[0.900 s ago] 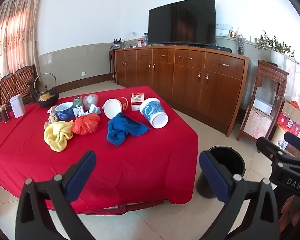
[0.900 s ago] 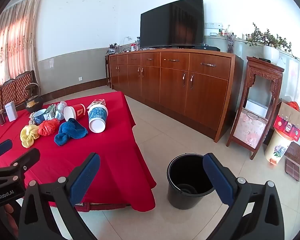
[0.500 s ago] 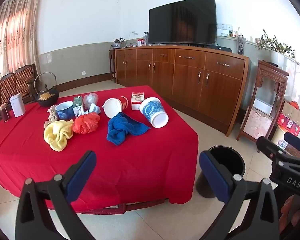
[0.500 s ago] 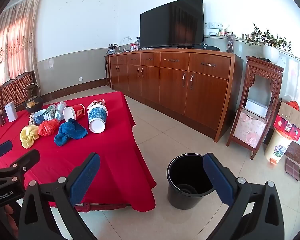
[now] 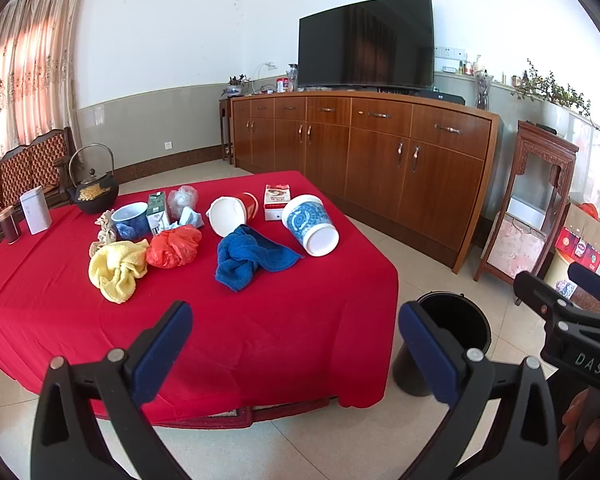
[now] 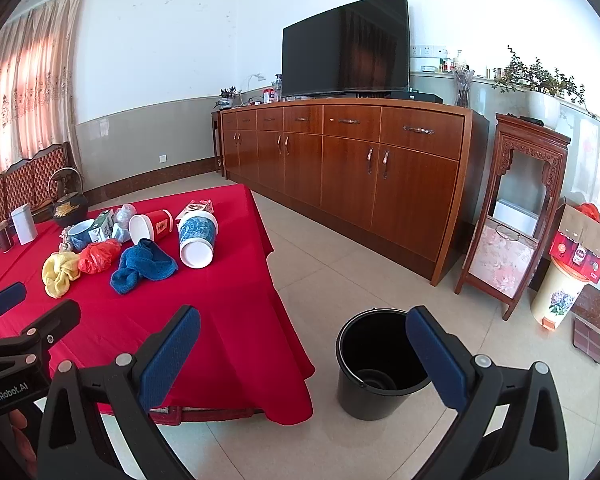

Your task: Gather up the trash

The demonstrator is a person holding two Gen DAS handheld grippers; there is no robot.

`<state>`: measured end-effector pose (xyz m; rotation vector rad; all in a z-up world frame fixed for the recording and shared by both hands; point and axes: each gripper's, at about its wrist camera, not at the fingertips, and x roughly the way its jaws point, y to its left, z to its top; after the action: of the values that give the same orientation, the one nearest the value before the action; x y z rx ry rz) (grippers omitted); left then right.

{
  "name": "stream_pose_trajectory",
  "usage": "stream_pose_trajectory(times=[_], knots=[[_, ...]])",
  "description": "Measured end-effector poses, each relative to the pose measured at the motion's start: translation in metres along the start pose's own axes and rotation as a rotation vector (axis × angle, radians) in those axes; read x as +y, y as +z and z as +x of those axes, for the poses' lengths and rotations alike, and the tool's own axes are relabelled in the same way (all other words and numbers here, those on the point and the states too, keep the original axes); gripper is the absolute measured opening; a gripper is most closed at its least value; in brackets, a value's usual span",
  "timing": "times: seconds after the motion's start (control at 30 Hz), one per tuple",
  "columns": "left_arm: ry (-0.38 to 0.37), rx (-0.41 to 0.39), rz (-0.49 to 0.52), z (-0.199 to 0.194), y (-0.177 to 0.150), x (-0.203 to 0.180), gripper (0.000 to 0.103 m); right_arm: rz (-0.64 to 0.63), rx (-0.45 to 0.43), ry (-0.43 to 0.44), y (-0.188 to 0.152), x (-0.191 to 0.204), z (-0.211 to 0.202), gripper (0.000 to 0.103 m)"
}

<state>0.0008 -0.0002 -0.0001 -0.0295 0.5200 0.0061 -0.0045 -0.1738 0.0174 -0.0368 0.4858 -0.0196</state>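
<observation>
low table (image 5: 260,344) under red cloth, tiled floor, long wooden cabinet (image 5: 364,152) with tv (image 5: 366,40) on wall side. near far edge of table: two tipped paper cups (image 5: 310,224), one blue mug, two rags, yellow (image 5: 118,264) and blue (image 5: 252,256), one orange bag (image 5: 174,246). one black bucket (image 6: 380,364) on floor off table's right corner. left claw (image 5: 296,344) and right claw (image 6: 304,356) both wide open, holding nothing.

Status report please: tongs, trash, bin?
Left tongs and right tongs open, empty. Crumpled orange plastic bag on table. Black plastic bucket unobstructed.
</observation>
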Motion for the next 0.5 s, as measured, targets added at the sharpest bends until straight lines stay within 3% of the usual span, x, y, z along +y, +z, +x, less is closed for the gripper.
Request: stream_pose_trajectory(times=[0.5], knots=[[-0.001,0.003,-0.001,0.0048,-0.0049,0.0043,0.103,0.002,-0.004,0.002,0.0018,-0.0006,-0.001,0.103]])
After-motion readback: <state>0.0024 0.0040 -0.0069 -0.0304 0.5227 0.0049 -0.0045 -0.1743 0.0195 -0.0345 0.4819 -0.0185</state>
